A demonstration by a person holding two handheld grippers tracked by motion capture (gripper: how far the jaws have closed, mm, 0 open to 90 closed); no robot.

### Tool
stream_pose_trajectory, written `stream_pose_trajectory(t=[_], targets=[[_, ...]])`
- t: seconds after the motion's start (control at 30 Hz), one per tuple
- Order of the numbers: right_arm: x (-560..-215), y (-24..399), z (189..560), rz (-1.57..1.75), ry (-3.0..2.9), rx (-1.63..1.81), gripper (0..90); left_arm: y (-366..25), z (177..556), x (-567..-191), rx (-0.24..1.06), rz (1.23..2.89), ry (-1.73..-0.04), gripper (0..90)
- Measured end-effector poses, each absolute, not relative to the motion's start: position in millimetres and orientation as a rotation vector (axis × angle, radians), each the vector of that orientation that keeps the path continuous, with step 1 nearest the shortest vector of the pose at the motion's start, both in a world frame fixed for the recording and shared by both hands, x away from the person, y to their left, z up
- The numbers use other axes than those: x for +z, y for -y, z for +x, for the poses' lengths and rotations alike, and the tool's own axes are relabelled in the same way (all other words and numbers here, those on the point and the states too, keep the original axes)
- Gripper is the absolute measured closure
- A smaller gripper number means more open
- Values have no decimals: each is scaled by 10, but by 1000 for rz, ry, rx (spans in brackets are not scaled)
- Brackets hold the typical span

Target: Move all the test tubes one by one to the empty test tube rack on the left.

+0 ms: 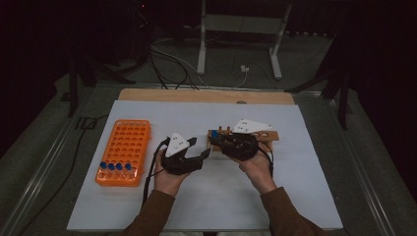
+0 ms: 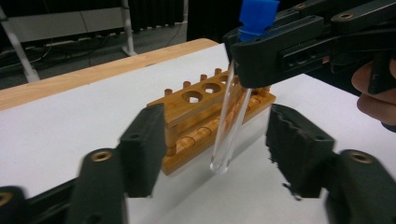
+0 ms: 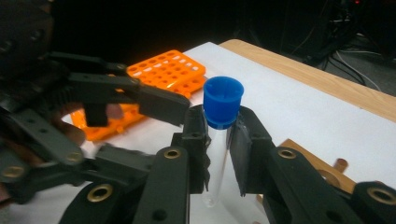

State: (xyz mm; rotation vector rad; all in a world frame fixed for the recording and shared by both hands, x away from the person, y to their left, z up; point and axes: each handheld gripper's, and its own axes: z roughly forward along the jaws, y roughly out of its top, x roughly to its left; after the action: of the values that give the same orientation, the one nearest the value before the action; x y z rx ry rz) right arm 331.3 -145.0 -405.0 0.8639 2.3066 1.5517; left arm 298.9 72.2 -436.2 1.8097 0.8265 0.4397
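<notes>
An orange tube rack (image 1: 124, 152) lies near the left edge of the white table top (image 1: 295, 196), its long side running from the near edge toward the far one, and four blue-capped tubes (image 1: 114, 166) stand in the row at its near end while its other holes are open. Along the far edge of the table a strip of bare wood (image 1: 206, 96) shows. Beyond that edge, on the grey floor, stand the white legs of a frame (image 1: 201, 49) with cables (image 1: 172, 61) trailing beside them.
</notes>
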Motion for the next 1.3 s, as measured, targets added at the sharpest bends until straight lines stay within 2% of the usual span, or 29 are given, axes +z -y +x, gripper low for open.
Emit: stream_pose_trajectory(t=[0.33, 0.47, 0.6, 1.13, 1.3], targets=[[-4044, 1385, 3304, 847, -2340, 1567, 771, -651, 3014, -4395, 437, 1828, -768, 686], [-4060, 1380, 3308, 851, -2351, 1566, 771, -650, 3010, -4396, 451, 1841, -748, 763], [-4062, 1388, 3311, 846, -2357, 1577, 763, -660, 3003, -4392, 451, 1844, -733, 780], [-4092, 1651, 3332, 930, -2255, 1517, 157, -882, 3015, -4308, 499, 1821, -828, 782], [-4173, 1760, 3346, 980, -2224, 1467, 97, -989, 2986, -4257, 511, 1806, -844, 782]])
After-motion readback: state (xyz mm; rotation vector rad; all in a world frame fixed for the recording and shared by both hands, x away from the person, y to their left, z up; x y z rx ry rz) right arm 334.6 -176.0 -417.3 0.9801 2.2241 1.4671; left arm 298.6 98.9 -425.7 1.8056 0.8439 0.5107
